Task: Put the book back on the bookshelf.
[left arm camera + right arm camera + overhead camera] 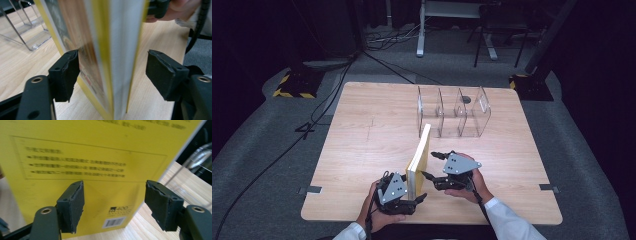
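A yellow book (421, 157) stands upright on its edge on the wooden table (362, 150), running from near to far. My left gripper (408, 189) is at the book's near end, open, its jaws astride the book (110, 50). In the left gripper view (112, 75) the left pad (67, 75) sits at the cover and the right pad (162, 75) stands clear of it. My right gripper (431, 165) is on the book's right side, open, pointing at the yellow back cover (87, 150) with nothing between its jaws (115, 205).
A clear acrylic rack (454, 112) with several upright dividers stands behind the book at the table's far middle. A small dark disc (466, 99) lies by it. Cables and black-and-yellow stand bases (294, 85) lie on the floor beyond the table.
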The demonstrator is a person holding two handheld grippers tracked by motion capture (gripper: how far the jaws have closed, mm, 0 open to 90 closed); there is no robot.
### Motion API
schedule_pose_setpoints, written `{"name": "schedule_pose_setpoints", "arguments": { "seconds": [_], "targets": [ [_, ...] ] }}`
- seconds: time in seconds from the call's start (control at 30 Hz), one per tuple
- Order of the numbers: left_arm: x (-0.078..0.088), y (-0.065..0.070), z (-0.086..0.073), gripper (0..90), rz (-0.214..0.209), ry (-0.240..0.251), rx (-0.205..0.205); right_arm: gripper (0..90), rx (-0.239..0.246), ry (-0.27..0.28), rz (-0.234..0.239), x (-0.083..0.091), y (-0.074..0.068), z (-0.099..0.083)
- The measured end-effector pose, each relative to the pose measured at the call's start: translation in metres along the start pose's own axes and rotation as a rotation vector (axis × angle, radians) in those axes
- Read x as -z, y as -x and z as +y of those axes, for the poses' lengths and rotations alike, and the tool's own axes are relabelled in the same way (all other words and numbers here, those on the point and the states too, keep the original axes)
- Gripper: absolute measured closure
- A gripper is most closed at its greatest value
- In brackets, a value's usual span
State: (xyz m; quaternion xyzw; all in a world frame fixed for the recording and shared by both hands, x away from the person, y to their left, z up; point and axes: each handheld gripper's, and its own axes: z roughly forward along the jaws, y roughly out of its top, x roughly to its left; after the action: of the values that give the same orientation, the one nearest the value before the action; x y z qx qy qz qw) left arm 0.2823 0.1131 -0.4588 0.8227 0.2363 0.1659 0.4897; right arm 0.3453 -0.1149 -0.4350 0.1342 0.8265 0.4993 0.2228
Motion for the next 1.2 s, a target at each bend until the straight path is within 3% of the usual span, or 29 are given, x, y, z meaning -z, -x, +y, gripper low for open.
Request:
{"name": "schedule_pose_setpoints", "arguments": {
  "seconds": [0.03, 0.1, 0.37, 0.43, 0.5, 0.6, 0.67, 0.73, 0.93, 1.1, 1.2],
  "targets": [
    [-0.001, -0.001, -0.002, 34.5, 0.021, -0.001, -0.001, 32.5, -0.004, -0.005, -0.010, -0.001, 0.000, 0.000],
    [0.000, -0.004, -0.004, 44.8, 0.016, 0.008, 0.018, 32.0, -0.014, -0.001, -0.016, -0.001, 0.000, -0.001],
    [0.008, -0.012, -0.008, 66.8, 0.018, -0.006, 0.015, 31.8, -0.029, -0.001, -0.042, 0.001, 0.005, -0.005],
    [0.011, -0.017, -0.009, 70.5, 0.010, -0.012, 0.015, 31.5, -0.020, -0.021, -0.067, 0.002, 0.008, -0.010],
    [0.013, -0.021, -0.011, 72.8, -0.030, -0.007, 0.027, 31.0, -0.018, -0.039, -0.067, 0.004, 0.012, -0.017],
    [0.015, -0.024, -0.012, 74.7, -0.094, -0.002, 0.006, 29.2, -0.041, -0.025, -0.031, 0.011, 0.022, -0.024],
    [0.016, -0.023, -0.011, 74.8, -0.124, -0.006, -0.019, 27.8, -0.069, 0.003, 0.037, 0.016, 0.028, -0.026],
    [0.016, -0.024, -0.011, 74.9, -0.150, -0.008, -0.021, 25.9, -0.058, 0.015, 0.085, 0.021, 0.033, -0.026],
    [0.021, -0.027, -0.013, 74.9, -0.218, -0.015, -0.056, 25.6, -0.050, 0.053, 0.181, 0.026, 0.038, -0.027],
    [0.026, -0.030, -0.014, 74.8, -0.276, -0.025, -0.064, 24.1, -0.052, 0.034, 0.297, 0.019, 0.034, -0.031],
    [0.027, -0.032, -0.015, 74.7, -0.263, -0.026, -0.067, 37.2, -0.019, 0.040, 0.341, 0.017, 0.028, -0.031]
  ]
}}
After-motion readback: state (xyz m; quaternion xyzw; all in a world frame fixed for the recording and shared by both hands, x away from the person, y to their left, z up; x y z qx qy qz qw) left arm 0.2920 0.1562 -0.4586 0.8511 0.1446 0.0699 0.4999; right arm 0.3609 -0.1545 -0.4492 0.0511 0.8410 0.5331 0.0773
